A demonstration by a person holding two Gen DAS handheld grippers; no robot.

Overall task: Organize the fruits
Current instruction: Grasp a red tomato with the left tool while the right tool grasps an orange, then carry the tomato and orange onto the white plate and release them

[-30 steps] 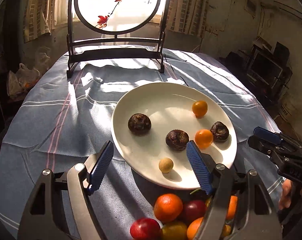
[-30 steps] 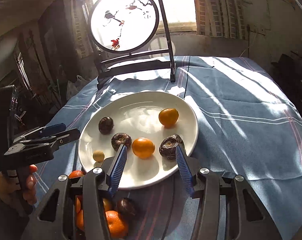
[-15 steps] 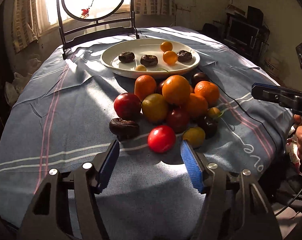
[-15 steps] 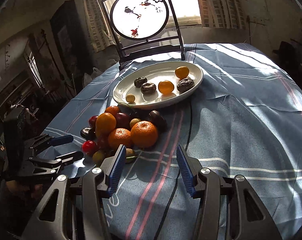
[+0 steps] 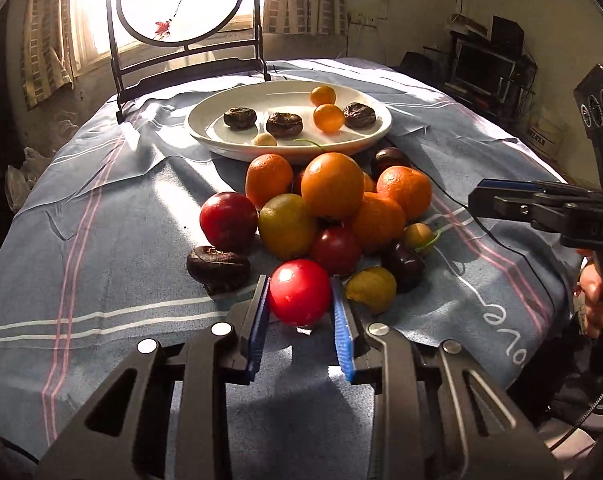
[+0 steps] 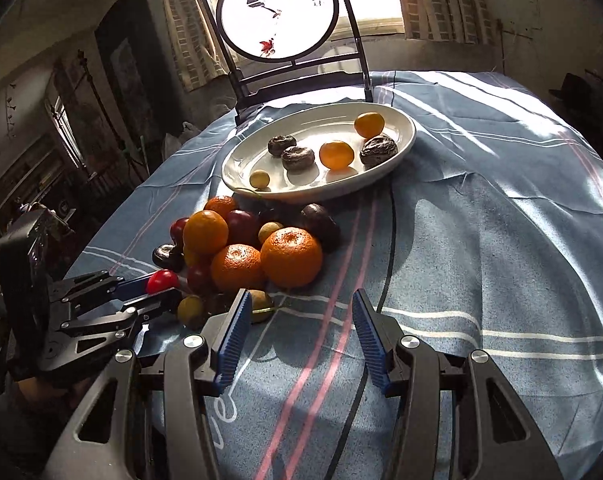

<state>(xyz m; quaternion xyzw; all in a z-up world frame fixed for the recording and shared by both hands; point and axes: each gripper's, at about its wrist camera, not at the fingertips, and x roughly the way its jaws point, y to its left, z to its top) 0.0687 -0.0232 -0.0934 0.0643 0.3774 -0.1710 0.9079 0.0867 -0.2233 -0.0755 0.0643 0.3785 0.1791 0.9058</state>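
Observation:
A pile of oranges (image 5: 332,184), red plums and dark fruits lies on the blue cloth in front of a white oval plate (image 5: 377,132). The plate holds several small fruits: dark ones, two small orange ones and a pale one. My left gripper (image 5: 300,304) is shut on a bright red fruit (image 5: 299,292) at the near edge of the pile, resting on the cloth; it also shows in the right wrist view (image 6: 161,280). My right gripper (image 6: 297,332) is open and empty, just in front of the pile, near a large orange (image 6: 291,258).
A round painted screen on a black stand (image 5: 181,0) stands behind the plate. A black cable (image 6: 387,264) runs across the cloth to the right of the pile. The table edge drops off on both sides.
Both grippers have pulled back from the plate to the pile. My left gripper has closed its fingers around the bright red fruit. My right gripper stays open.

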